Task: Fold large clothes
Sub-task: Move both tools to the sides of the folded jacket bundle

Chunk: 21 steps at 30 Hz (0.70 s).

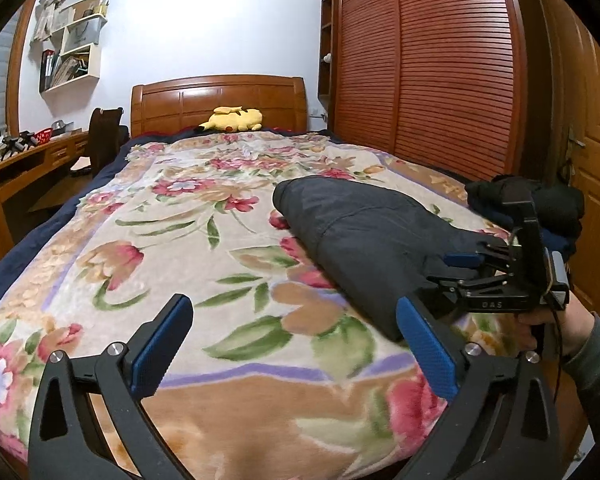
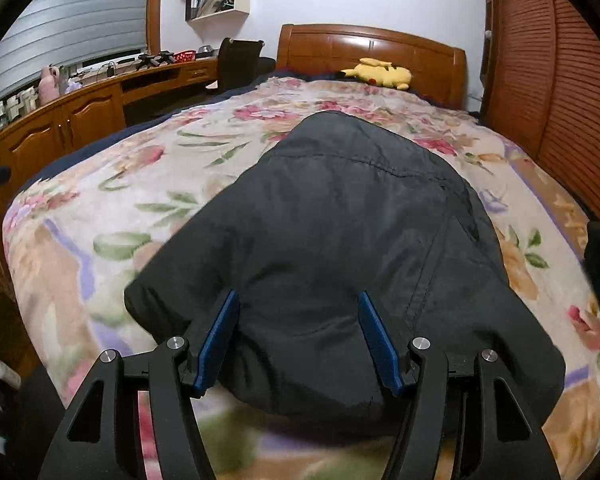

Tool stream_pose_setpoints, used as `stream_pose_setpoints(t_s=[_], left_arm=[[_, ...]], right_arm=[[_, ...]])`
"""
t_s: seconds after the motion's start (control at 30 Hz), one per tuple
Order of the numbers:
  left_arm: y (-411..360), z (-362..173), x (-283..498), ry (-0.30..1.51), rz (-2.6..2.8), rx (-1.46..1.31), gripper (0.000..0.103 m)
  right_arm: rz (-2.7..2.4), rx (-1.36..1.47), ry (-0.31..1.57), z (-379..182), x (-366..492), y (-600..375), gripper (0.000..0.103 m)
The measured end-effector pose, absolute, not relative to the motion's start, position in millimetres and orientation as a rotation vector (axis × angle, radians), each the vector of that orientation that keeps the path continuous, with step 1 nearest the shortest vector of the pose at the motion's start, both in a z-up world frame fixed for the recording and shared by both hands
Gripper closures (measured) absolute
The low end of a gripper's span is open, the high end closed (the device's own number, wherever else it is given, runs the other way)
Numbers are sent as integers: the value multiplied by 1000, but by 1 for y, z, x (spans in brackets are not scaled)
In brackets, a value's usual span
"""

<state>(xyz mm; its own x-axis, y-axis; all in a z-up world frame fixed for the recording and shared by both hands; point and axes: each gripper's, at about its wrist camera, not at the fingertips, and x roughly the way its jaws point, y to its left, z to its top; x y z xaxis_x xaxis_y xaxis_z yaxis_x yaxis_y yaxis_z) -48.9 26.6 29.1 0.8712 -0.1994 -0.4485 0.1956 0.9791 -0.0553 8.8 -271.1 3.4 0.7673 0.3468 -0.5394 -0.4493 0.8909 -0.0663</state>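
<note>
A dark padded jacket lies folded into a long bundle on the floral bedspread; it also shows in the left wrist view. My right gripper is open, its blue pads on either side of the bundle's near end, above or at the fabric; whether they touch it I cannot tell. It shows from the side in the left wrist view, at the jacket's near right end. My left gripper is open and empty above the bedspread, left of the jacket's near end.
A pile of dark clothes lies at the bed's right edge. A yellow plush toy rests by the wooden headboard. A wooden desk and chair stand left of the bed. Slatted wardrobe doors stand on the right.
</note>
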Motion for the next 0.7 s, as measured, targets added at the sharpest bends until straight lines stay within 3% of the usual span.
stream_pose_setpoints(t_s=[0.4, 0.7], left_arm=[[41, 27, -34, 475, -244, -12, 1], [47, 25, -17, 485, -300, -6, 1]], right_arm=[[293, -219, 498, 19, 3, -314, 39], [147, -194, 631, -14, 23, -339, 39]])
